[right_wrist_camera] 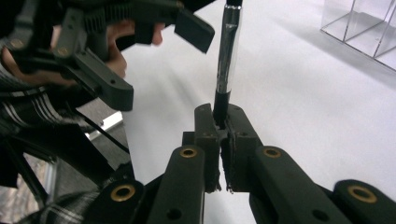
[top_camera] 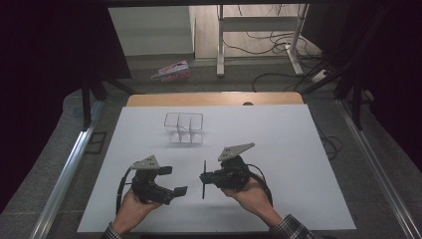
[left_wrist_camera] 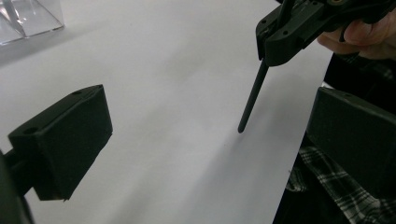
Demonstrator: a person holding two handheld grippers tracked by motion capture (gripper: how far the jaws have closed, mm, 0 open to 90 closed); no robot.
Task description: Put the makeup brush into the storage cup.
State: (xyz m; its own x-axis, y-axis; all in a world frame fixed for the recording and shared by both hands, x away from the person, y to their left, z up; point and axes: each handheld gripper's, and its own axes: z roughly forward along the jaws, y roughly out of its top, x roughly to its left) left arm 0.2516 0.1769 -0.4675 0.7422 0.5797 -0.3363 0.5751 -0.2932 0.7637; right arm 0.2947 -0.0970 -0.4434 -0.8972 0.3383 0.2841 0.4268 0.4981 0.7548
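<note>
The right gripper (top_camera: 205,178) was clamped on a thin black brush (top_camera: 204,179), its fingers (right_wrist_camera: 205,135) pressed together on the handle. In the high view the brush stood roughly upright just in front of that gripper, near the middle of the white bench (top_camera: 278,149). In the right gripper view the brush (right_wrist_camera: 227,56) rose toward 12 o'clock, with a silver ferrule above the grip point. The left gripper (top_camera: 173,180) sat at 9 o'clock from the brush, its fingers (left_wrist_camera: 65,140) wide apart with nothing between them and clear of the brush. A clear plastic organizer (top_camera: 184,128) with dividers stood on the bench at 11 o'clock from the brush, well apart from both grippers.
</note>
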